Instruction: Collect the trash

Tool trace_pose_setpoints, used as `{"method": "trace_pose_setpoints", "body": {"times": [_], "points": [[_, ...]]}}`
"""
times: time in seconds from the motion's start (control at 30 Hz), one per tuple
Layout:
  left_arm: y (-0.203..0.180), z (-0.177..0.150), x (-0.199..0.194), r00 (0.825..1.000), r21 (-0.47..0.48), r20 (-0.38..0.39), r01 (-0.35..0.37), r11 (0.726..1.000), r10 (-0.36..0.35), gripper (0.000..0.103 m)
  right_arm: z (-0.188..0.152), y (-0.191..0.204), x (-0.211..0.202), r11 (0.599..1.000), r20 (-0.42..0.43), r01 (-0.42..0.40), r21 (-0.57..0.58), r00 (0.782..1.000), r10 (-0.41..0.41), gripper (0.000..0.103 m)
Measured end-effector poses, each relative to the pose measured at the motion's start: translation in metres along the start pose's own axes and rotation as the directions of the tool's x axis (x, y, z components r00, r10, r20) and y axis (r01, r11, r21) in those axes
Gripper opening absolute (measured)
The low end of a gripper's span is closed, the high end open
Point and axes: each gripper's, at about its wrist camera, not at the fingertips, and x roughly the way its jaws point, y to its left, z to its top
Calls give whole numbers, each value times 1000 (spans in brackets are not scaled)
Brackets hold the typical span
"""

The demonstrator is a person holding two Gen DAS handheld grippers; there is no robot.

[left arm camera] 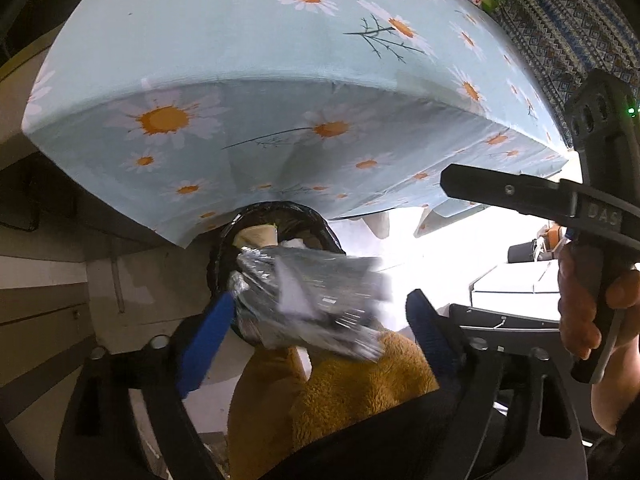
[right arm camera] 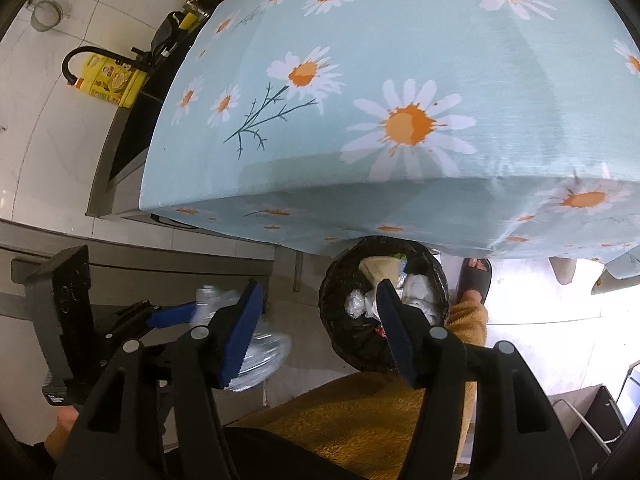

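Note:
A crumpled silver foil wrapper (left arm camera: 312, 300) lies blurred between the blue pads of my left gripper (left arm camera: 320, 320). The jaws stand wide apart, so it looks let go over the black-lined trash bin (left arm camera: 280, 220). In the right wrist view the wrapper (right arm camera: 256, 344) and the left gripper (right arm camera: 172, 314) are left of the bin (right arm camera: 360, 344), which holds several pieces of paper and foil trash. My right gripper (right arm camera: 320, 328) is open and empty just above the bin's near rim. It also shows in the left wrist view (left arm camera: 452, 180).
A table with a light blue daisy cloth (right arm camera: 400, 80) overhangs the bin. The person's orange fleece trousers (right arm camera: 360, 420) and sandalled foot (right arm camera: 476, 276) are beside the bin. A yellow oil bottle (right arm camera: 108, 80) stands on the tiled floor at left.

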Motion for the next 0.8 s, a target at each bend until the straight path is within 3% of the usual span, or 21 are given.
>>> {"method": "trace_pose_setpoints", "body": {"times": [0.37,0.8], "points": [[-1,4,-3,1000,15,8,0,1000,0,89,-3,0,-27,1000,57,18,22,998,-19,60],[-3,5,-44,996,36,83,7,999,-10,89,-27,14,-60,997,115,58,54,991,-64,60]]}}
